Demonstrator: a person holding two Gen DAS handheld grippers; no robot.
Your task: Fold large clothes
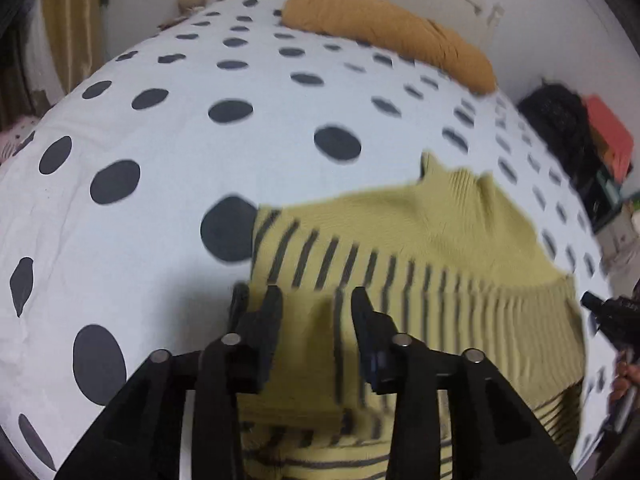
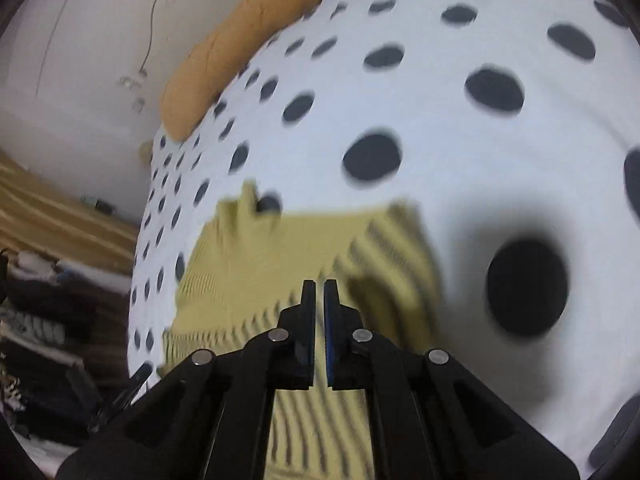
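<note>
On the dotted bed sheet (image 1: 160,200) lies a yellow striped sweater (image 1: 420,248) — left gripper (image 1: 316,300) released above it, right gripper (image 2: 319,286) clenched, empty.

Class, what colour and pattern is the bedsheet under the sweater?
The bedsheet is white with large dark dots; clearest in the left wrist view.

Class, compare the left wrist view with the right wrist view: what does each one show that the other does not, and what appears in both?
Only the left wrist view shows the left gripper, jaws apart over the sweater, and a dark heap with an orange-red box beside the bed. Only the right wrist view shows the right gripper, jaws shut with no cloth between them. Both show the yellow-green knitted sweater with dark stripes, the white bedcover with dark dots and the mustard-orange pillow.
</note>
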